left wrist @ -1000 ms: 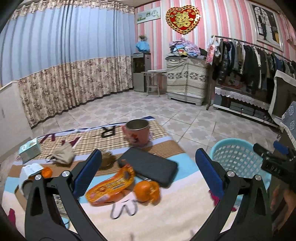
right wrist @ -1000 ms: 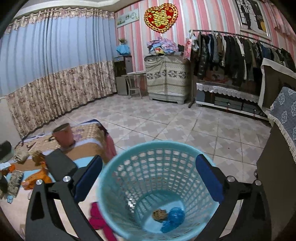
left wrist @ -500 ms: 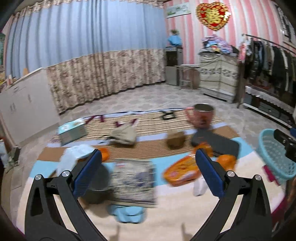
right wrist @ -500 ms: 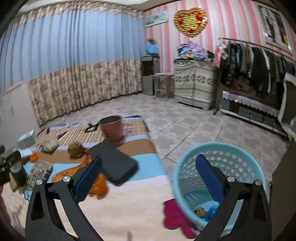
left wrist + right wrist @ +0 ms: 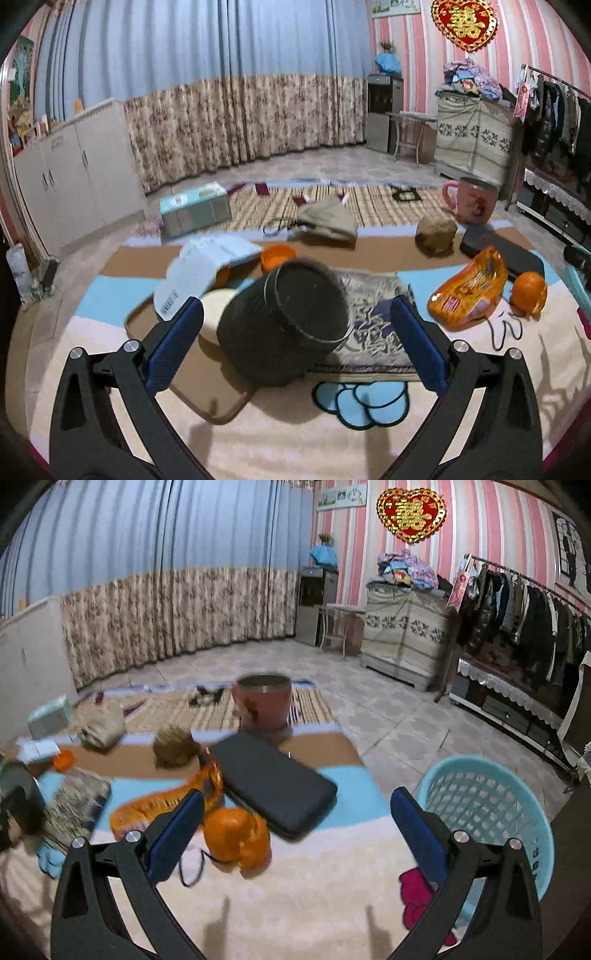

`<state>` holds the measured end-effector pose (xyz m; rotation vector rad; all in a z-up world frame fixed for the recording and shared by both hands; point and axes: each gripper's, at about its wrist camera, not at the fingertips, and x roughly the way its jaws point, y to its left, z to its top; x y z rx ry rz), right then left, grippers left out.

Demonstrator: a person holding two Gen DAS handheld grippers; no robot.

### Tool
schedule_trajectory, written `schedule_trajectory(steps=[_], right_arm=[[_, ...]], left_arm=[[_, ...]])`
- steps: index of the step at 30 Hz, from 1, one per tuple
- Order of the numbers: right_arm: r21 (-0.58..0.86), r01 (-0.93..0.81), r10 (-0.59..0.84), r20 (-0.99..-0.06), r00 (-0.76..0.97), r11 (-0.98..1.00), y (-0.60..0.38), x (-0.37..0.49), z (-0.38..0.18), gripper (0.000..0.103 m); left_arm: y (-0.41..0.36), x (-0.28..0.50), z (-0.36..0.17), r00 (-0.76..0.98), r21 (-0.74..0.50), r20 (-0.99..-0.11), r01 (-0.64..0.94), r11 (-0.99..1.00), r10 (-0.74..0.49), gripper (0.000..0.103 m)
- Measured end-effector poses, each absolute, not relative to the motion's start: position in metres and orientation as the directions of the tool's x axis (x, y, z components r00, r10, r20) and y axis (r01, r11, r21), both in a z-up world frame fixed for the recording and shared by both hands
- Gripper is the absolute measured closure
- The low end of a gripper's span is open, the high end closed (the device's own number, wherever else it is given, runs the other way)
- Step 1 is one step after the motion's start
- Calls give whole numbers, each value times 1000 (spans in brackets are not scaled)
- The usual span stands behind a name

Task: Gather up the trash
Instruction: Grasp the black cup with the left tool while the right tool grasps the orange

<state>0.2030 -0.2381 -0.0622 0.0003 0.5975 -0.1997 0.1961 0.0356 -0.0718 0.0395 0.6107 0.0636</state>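
I have swung my left gripper point(image 5: 295, 339) from the blue basket point(image 5: 491, 805) to a dark cylinder point(image 5: 284, 321). My right gripper point(image 5: 295, 830) now faces orange peel point(image 5: 236, 836). Both jaws are apart, empty, seeking trash.

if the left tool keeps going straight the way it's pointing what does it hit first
Most likely the dark cylindrical container, lying tipped on its side on a tan tray. It sits centred between the open left tool fingers, ahead of everything else, though exact depth is unclear.
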Motion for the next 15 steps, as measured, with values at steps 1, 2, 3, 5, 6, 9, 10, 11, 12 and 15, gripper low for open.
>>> schedule_trajectory(steps=[1, 2, 3, 5, 6, 9, 10, 11, 12, 15], right_arm=[[-46, 183, -176, -576, 798, 982, -241, 205, -67, 4], [-36, 183, -169, -588, 791, 982, -244, 206, -69, 5], [-25, 187, -165, -596, 786, 982, -248, 207, -72, 4], [-23, 190, -166, -597, 785, 982, -251, 207, -76, 5], [-15, 189, -159, -603, 782, 982, -253, 207, -78, 4], [27, 182, -126, -621, 773, 983, -259, 207, -84, 5], [30, 182, -123, -623, 772, 983, -260, 208, -84, 4], [32, 179, -120, -626, 770, 983, -259, 209, -86, 4], [32, 171, -113, -631, 768, 985, -257, 209, -88, 5], [23, 148, -98, -644, 759, 989, -249, 214, -92, 5]], left_arm=[[36, 197, -74, 816, 60, -573, -55, 997, 80, 5], [37, 199, -76, 814, 73, -572, -70, 995, 100, 5], [37, 200, -77, 812, 85, -572, -86, 993, 120, 5], [35, 201, -78, 809, 101, -570, -107, 989, 145, 5], [34, 201, -78, 809, 101, -570, -105, 989, 144, 5], [30, 202, -79, 808, 100, -576, -78, 992, 121, 5], [29, 202, -79, 809, 107, -575, -73, 992, 122, 5], [28, 202, -80, 809, 117, -574, -73, 990, 128, 5], [25, 203, -82, 806, 128, -577, -69, 989, 131, 5], [25, 206, -84, 800, 122, -587, -66, 990, 125, 6]])
